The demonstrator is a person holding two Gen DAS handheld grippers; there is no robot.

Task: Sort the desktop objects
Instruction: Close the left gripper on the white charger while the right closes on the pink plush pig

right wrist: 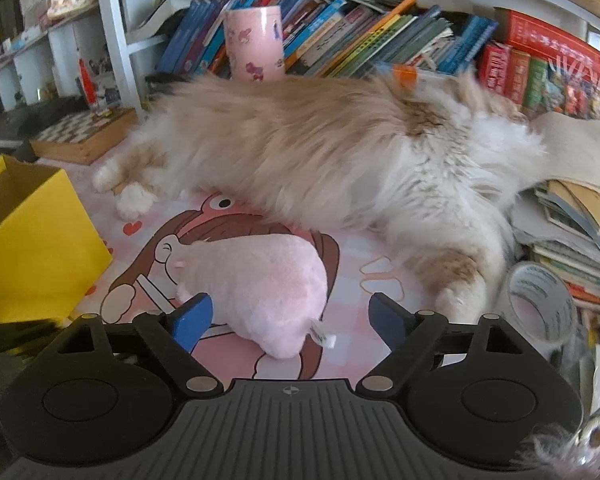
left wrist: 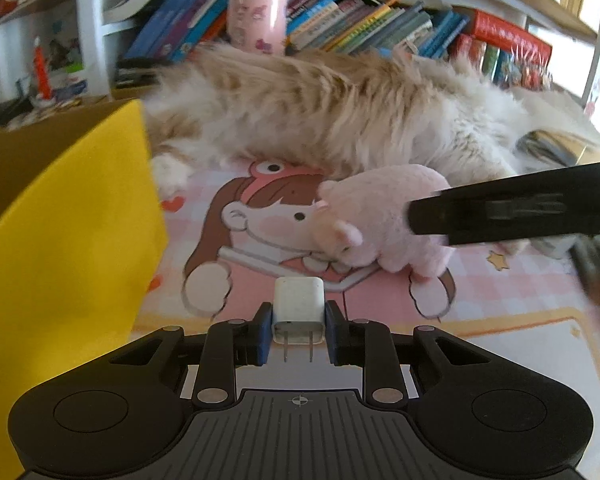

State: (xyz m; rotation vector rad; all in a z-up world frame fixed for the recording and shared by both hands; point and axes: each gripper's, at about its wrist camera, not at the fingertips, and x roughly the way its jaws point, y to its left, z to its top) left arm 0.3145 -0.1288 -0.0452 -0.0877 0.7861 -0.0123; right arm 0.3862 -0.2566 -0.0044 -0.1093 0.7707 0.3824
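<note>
Left gripper [left wrist: 299,326]: fingers clenched on a white plug adapter [left wrist: 299,307], prongs toward the camera, just above the worktop mat [left wrist: 500,300]. Right gripper [right wrist: 290,316]: fingers released, straddling a pink plush toy [right wrist: 260,280] lying on the mat. Yellow box [left wrist: 72,216] stands left.

1. A cat [right wrist: 320,152] lay stretched across the desk mat [right wrist: 352,256], in front of the bookshelf [right wrist: 380,40].
2. A plush toy [right wrist: 260,276] lay on the mat just before the cat.
3. An open box [right wrist: 32,240] stood to the left.
4. A tape roll [right wrist: 540,304] sat right, beside stacked books [right wrist: 572,248].
5. A canister [right wrist: 254,44] stood behind the cat.
</note>
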